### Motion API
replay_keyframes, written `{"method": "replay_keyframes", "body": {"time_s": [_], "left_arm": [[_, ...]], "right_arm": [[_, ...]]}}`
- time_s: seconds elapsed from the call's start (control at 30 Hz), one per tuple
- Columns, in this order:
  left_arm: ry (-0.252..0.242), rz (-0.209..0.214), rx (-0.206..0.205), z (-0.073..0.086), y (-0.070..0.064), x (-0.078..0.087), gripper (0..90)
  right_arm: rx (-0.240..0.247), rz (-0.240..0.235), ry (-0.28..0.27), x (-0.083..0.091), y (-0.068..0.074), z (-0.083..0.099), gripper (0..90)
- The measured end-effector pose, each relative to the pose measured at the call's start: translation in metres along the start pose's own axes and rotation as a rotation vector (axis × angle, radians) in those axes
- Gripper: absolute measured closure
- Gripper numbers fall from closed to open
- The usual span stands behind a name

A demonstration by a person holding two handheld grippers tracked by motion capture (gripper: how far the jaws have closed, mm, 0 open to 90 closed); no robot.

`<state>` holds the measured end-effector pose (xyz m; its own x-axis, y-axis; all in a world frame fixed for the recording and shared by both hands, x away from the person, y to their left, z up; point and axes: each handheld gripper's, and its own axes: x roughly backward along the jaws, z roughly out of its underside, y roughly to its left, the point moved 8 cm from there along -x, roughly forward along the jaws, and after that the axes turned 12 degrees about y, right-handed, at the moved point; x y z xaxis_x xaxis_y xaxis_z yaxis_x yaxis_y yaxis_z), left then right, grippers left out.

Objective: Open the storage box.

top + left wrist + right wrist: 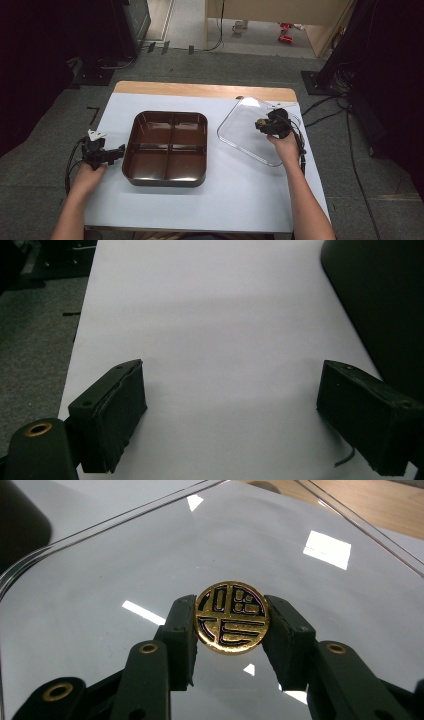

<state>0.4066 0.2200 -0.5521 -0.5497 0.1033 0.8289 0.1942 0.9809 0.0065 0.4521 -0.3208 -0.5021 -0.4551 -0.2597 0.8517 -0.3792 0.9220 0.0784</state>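
Two grippers are in use. Right gripper [231, 630]: its fingers [182, 630] are closed on the gold knob [231, 617] of the clear lid [250, 131], one finger either side, knob face up between them. The brown four-compartment tray [167, 148] lies on the counter [240, 195] well apart from these fingers, toward the other hand. Left gripper [230, 410]: fingers spread wide, empty, tray wall [380, 300] just beside one finger. Judgement: the lid likely goes onto the tray.
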Motion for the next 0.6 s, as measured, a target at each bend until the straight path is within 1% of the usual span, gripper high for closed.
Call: {"method": "replay_keyframes", "body": {"time_s": [0.2, 0.43, 0.5, 0.6], "left_arm": [[0.000, 0.000, 0.000, 0.000, 0.000, 0.000, 12.2], [0.000, 0.000, 0.000, 0.000, 0.000, 0.000, 12.2], [0.000, 0.000, 0.000, 0.000, 0.000, 0.000, 12.2], [0.000, 0.000, 0.000, 0.000, 0.000, 0.000, 12.2]], "right_arm": [[-0.050, 0.005, 0.021, -0.016, -0.011, 0.008, 58.8], [-0.072, 0.031, 0.029, -0.029, -0.016, 0.013, 58.7], [-0.075, 0.030, 0.018, -0.030, -0.016, 0.013, 58.7], [-0.079, 0.030, 0.019, -0.031, -0.016, 0.013, 58.6]]}}
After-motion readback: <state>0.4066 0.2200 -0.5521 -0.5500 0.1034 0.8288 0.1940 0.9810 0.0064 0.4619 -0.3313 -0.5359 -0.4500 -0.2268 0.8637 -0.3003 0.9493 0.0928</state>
